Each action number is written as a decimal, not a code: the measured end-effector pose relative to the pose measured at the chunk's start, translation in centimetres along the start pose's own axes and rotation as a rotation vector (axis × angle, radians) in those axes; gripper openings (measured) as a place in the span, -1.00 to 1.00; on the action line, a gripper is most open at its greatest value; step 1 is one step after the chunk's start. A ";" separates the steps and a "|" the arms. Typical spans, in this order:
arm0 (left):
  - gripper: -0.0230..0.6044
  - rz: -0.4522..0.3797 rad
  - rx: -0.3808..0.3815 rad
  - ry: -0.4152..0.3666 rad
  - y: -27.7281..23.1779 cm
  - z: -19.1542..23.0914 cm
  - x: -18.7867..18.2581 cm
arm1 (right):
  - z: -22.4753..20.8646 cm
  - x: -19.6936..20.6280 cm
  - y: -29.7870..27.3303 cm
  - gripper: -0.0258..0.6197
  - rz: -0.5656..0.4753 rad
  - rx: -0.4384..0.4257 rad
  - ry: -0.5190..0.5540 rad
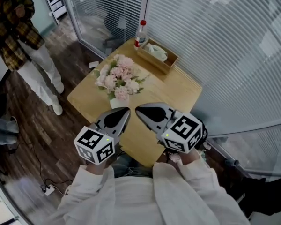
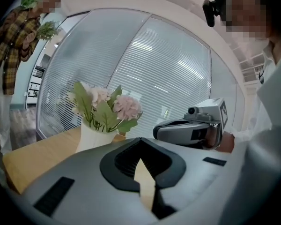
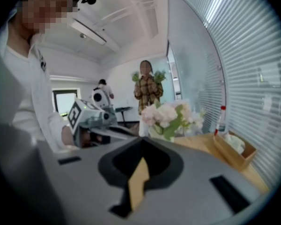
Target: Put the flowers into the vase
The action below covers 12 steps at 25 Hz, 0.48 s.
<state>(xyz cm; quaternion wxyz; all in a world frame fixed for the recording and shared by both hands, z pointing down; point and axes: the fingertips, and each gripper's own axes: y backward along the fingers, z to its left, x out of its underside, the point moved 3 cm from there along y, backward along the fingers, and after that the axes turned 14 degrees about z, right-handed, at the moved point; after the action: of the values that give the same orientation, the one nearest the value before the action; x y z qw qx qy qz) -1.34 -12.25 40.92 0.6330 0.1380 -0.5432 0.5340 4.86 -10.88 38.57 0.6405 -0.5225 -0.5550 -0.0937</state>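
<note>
Table edges: We see the wooden table (image 1: 178,90) turned corner-on to us. Its near corner lies under our grippers, and its right and far sides sit close to the glass wall with blinds (image 1: 225,41).
Open room: The table's left edge faces the dark wood floor (image 1: 37,125), which opens out to the left. A power strip (image 1: 47,189) with its cable lies on the floor at near left.
Bare top: Plain wood shows to the right of the vase, between it and the tray.
Flowers: The pink and white flowers (image 1: 118,76) stand upright in the white vase (image 1: 116,102). The vase is on the left part of the table, just beyond our gripper tips and apart from them.
Far corner: A wooden tray (image 1: 172,62) with a pale cloth in it lies along the far right edge. A clear bottle (image 1: 140,34) with a red cap stands at the tray's far end.
Left gripper (image 1: 126,110): Clenched, jaws together with nothing between them. The nose points far and right, tilted slightly down.
Right gripper (image 1: 138,109): Clenched and empty too. The nose points far and left, near the left gripper's tip but apart from it.
Arms: We hold each gripper from behind its marker cube. Our cream sleeves (image 1: 131,196) come in side by side from the near edge.
Bystander: A person in a plaid shirt (image 1: 14,29) stands on the floor at far left, well apart from the table, holding green sprigs.
</note>
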 end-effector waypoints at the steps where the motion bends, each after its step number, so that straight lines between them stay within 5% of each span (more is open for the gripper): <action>1: -0.90 -0.007 -0.002 0.002 0.1 0.0 -0.1 | 0.0 -0.1 -0.1 -0.88 0.015 -0.003 0.012; 12: -0.90 -0.026 -0.016 -0.029 0.4 -0.6 -0.5 | -0.5 0.7 -1.5 -0.88 0.187 -0.021 0.115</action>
<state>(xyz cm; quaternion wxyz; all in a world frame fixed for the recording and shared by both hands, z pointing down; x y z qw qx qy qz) -1.31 -11.90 40.10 0.6331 0.1476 -0.5547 0.5193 4.38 -11.64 40.11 0.6718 -0.5723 -0.4652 -0.0690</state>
